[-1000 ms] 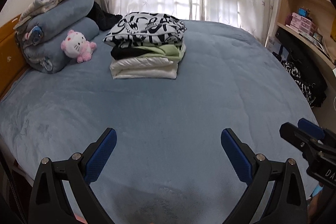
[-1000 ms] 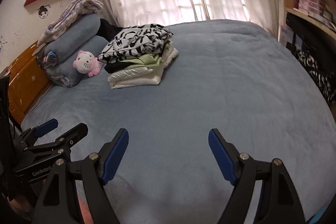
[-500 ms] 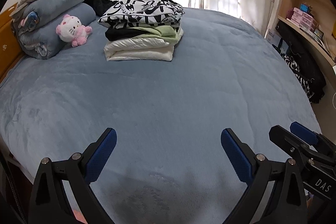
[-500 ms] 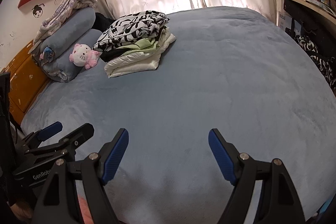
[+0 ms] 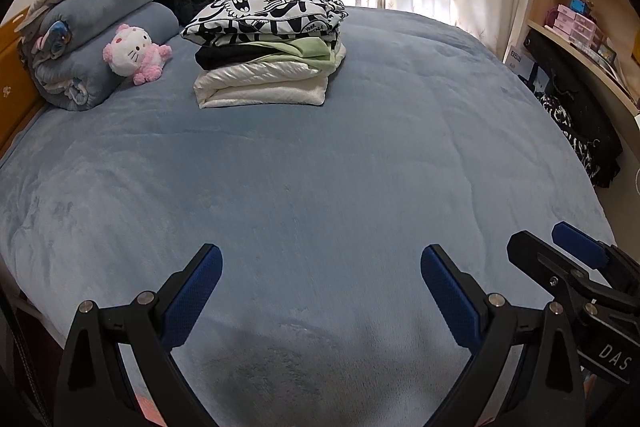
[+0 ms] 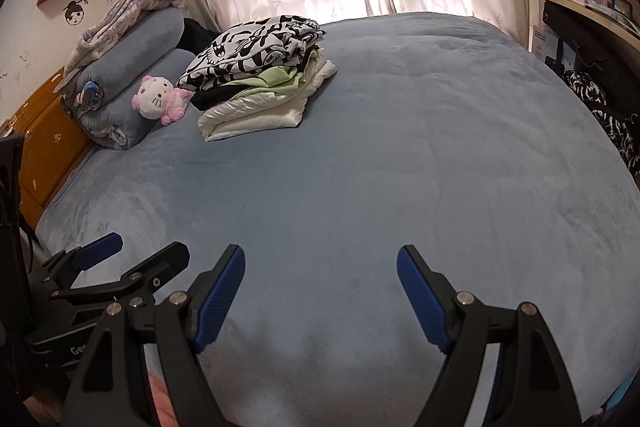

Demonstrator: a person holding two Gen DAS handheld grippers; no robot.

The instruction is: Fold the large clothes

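While nothing lies between either pair of jaws, the hazards rank by size as follows.

Bed: blue plush cover, filling the centre of both views and bare across its near half. No unfolded garment shows on it; a grab made here would likely pinch and ruck the cover itself.

Stack of folded clothes: upper centre-left of the left wrist view, upper left of the right wrist view; black-and-white print on top, black and green layers, white at the base. It sits well apart from both tools. The top piece overhangs, so a careless reach past it could topple the pile and undo finished work.

Dark clothing: hanging at the right edge, off the bed; possibly the next item, though that cannot be told.

Left gripper: bottom of frame, jaws spread wide, empty.

Right gripper: bottom of frame, jaws spread wide, empty; close beside the left one, so they could knock together.

Plush toy: upper left, easily snagged.
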